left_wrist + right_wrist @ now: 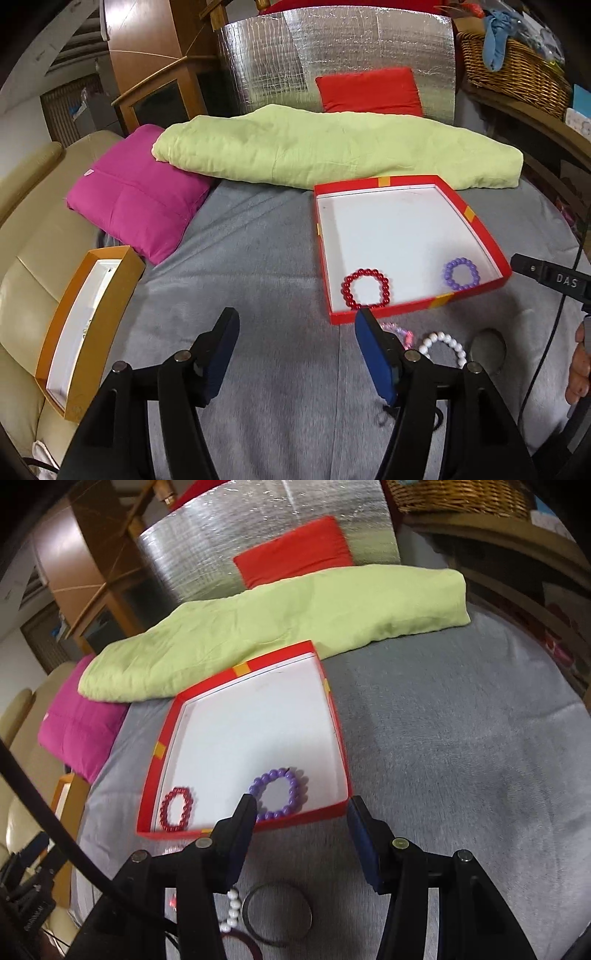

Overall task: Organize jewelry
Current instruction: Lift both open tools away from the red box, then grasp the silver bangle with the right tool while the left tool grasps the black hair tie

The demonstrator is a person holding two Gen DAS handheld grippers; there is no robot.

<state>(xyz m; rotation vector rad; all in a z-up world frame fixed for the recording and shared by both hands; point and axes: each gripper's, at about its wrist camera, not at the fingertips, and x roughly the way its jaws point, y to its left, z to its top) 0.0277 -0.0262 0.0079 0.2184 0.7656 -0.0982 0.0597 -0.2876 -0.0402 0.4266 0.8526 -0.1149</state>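
Observation:
A red box with a white inside lies on the grey bed cover; it also shows in the right wrist view. Inside it lie a red bead bracelet and a purple bead bracelet. A white bead bracelet, a pink translucent bracelet, a dark metal bangle and a dark red bangle lie on the cover in front of the box. My left gripper is open and empty, left of the box's near edge. My right gripper is open and empty, at the box's near right corner.
An orange box with a white inside rests on the beige sofa at the left. A magenta cushion, a rolled green blanket and a red cushion lie beyond the red box. A wicker basket stands at the back right.

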